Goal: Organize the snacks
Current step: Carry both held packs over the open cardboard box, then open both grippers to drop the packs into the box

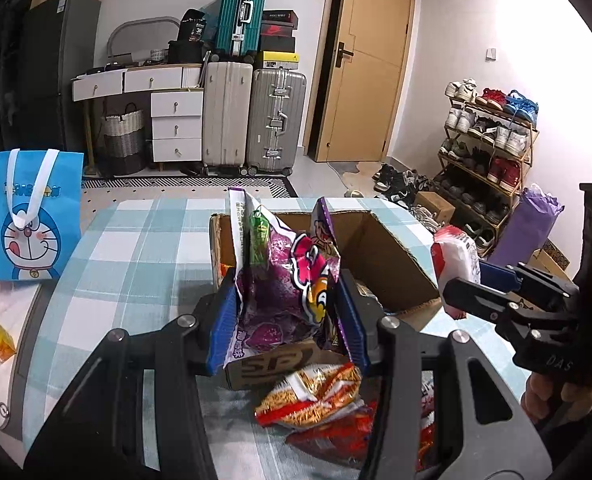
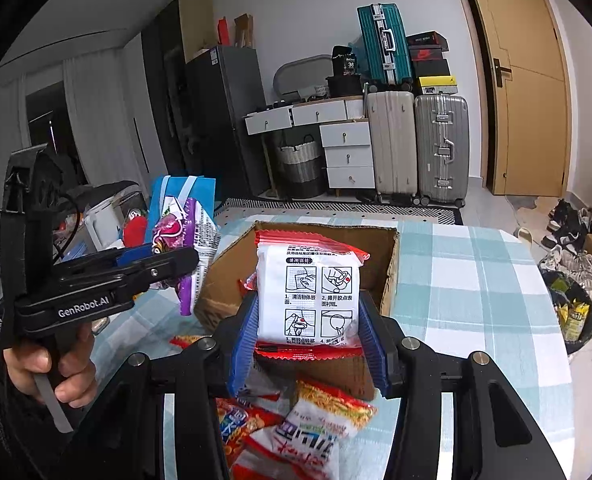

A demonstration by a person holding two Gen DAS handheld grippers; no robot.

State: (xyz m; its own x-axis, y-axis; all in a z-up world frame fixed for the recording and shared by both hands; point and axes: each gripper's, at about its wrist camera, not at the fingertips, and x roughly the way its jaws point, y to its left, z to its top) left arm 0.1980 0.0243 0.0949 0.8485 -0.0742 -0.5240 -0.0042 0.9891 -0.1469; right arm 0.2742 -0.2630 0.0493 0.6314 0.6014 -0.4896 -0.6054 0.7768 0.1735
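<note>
My left gripper (image 1: 288, 316) is shut on a purple snack bag (image 1: 284, 280) and holds it upright over the near edge of an open cardboard box (image 1: 392, 264). My right gripper (image 2: 308, 340) is shut on a white and red packet (image 2: 308, 292) with printed instruction drawings, held above the same box (image 2: 388, 264). Each gripper shows in the other view: the right gripper (image 1: 468, 292) with its white packet (image 1: 456, 260), the left gripper (image 2: 168, 264) with its purple bag (image 2: 188, 240). Loose red and orange snack packets (image 1: 316, 396) lie on the checked tablecloth in front of the box; they also show in the right wrist view (image 2: 296, 428).
A blue Doraemon tote bag (image 1: 32, 216) stands at the table's left edge. The teal checked tablecloth (image 2: 476, 280) covers the table. Suitcases (image 1: 252, 120), a white drawer desk (image 1: 176, 124), a door (image 1: 368, 60) and a shoe rack (image 1: 488, 148) stand behind.
</note>
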